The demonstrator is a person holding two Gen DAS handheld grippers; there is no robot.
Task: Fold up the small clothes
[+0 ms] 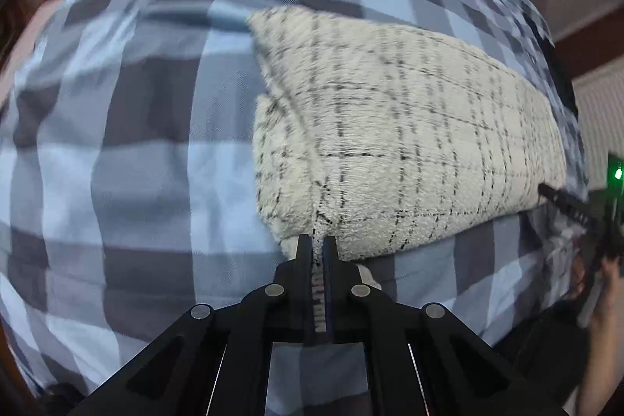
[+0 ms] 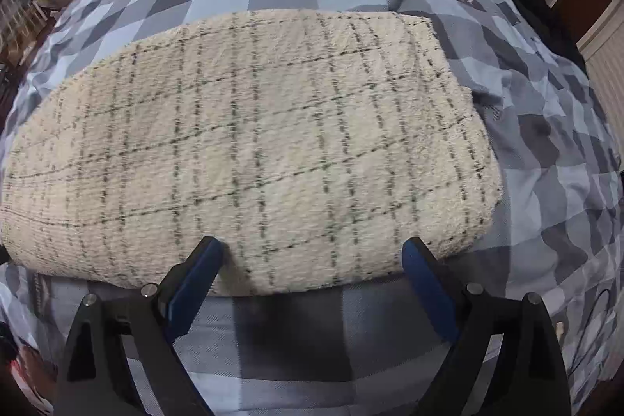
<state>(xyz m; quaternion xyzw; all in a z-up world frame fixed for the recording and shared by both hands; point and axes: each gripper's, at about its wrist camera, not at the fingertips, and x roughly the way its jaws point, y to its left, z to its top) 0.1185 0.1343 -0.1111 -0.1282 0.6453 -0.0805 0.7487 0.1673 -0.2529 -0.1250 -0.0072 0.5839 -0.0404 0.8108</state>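
**Left hand-held gripper pinches the cloth edge; right one stands wide**

Left hand-held gripper (image 1: 319,240), at six o'clock in its own view, has its fingers pressed together on a raised ridge at the near edge of the cream cloth (image 1: 390,127). That fuzzy cloth, crossed by thin dark lines, lies folded on the blue-and-grey checked bedcover (image 1: 136,162) and stretches away toward two o'clock. At three o'clock the tip of the right hand-held gripper (image 1: 561,201) reaches the cloth's far end, with a green light beside it.

In the right wrist view, the right hand-held gripper (image 2: 314,252) has its blue-padded fingers (image 2: 195,283) spread wide apart at the cloth's near edge, gripping nothing. Beyond, the cloth (image 2: 253,143) fills the middle, with the bedcover (image 2: 546,162) all around it.
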